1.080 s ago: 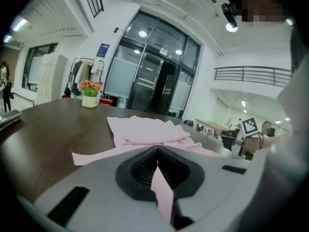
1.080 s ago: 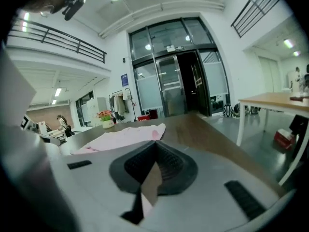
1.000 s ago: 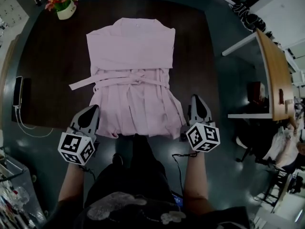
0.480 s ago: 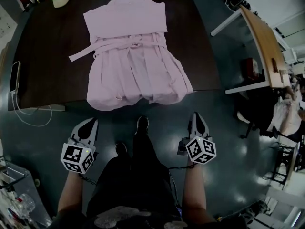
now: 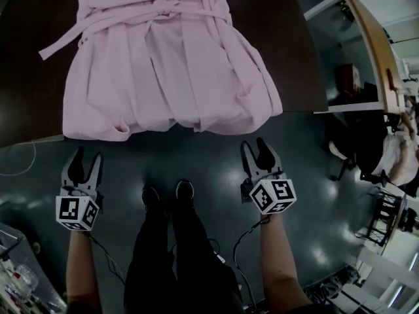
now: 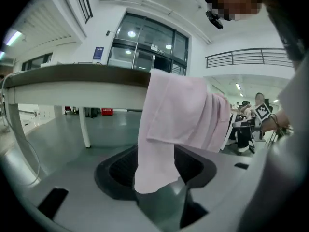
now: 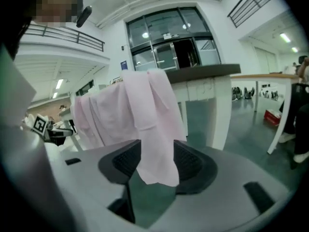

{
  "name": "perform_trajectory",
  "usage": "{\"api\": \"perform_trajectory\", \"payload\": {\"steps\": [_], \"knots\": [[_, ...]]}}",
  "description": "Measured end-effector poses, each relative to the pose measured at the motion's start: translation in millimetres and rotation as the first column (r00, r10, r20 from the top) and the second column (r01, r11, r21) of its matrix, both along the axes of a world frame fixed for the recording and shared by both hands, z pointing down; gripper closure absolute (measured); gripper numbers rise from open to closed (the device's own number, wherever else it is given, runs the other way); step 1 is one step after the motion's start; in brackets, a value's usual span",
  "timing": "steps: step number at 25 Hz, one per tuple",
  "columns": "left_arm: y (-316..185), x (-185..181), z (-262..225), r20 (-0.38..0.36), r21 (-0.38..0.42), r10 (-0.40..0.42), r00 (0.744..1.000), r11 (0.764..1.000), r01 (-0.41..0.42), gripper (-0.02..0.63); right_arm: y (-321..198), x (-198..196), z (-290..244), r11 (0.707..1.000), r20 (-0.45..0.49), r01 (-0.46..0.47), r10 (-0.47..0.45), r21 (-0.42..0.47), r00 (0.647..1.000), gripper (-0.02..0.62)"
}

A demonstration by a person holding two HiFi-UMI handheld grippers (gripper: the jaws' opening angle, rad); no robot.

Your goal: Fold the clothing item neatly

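Hem grab coming: our left claw (image 5: 86,157) and right claw (image 5: 255,146) are opening, empty, short of the dress (image 5: 170,64); next we pinch its hem corners.

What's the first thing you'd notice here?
A big pink dress is spread on the dark table, its hem drooping over the near edge. Below it, over the floor, the left gripper and right gripper are opening their jaws, a hem corner showing between each pair, not pinched.
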State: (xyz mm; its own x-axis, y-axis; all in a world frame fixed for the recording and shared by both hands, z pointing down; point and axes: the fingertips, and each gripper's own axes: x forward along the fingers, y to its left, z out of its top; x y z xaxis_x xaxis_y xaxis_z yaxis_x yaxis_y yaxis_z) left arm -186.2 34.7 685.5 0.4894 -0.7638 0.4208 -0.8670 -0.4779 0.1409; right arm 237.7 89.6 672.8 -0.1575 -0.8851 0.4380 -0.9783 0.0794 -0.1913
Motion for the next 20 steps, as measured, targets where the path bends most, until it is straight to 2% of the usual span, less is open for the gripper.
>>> {"api": "perform_trajectory", "payload": {"steps": [3,7,12,15,18,19,20], "knots": [[-14.7,3.8,56.8,0.06,0.034,-0.002,0.998,0.999,0.0,0.331,-4.6,5.6,66.6,0.994,-0.06,0.093,-0.097,-0.055,0.993,0.343],[-23.7,21.8,125.2,0.22,0.067,0.018,0.975,0.997,-0.033,0.291,-10.2,23.2,136.0,0.978,-0.111,0.184,-0.194,-0.096,0.975,0.247],[-40.9,39.2,160.7,0.181,0.06,0.071,0.981,0.995,-0.083,0.287,-43.2,14.1,162.1,0.964,-0.121,0.262,-0.267,-0.053,0.956,0.229],[-49.1,53.2,164.1,0.208,0.048,0.138,0.968,0.987,-0.151,0.288,-64.3,5.6,159.8,0.965,-0.147,0.261,-0.261,-0.018,0.954,0.23],[-48.7,65.8,164.6,0.185,0.015,0.188,0.965,0.981,-0.194,0.295,-76.9,-8.5,154.3,0.965,-0.132,0.261,-0.258,0.003,0.957,0.232],[-46.2,66.1,164.7,0.186,0.007,0.19,0.964,0.981,-0.195,0.335,-77.6,-13.7,152.5,0.966,-0.114,0.257,-0.255,0.004,0.96,0.232],[-42.1,64.1,164.1,0.19,-0.001,0.185,0.964,0.982,-0.188,0.409,-75.8,-19.0,150.8,0.967,-0.094,0.254,-0.253,0.001,0.963,0.233]]}}
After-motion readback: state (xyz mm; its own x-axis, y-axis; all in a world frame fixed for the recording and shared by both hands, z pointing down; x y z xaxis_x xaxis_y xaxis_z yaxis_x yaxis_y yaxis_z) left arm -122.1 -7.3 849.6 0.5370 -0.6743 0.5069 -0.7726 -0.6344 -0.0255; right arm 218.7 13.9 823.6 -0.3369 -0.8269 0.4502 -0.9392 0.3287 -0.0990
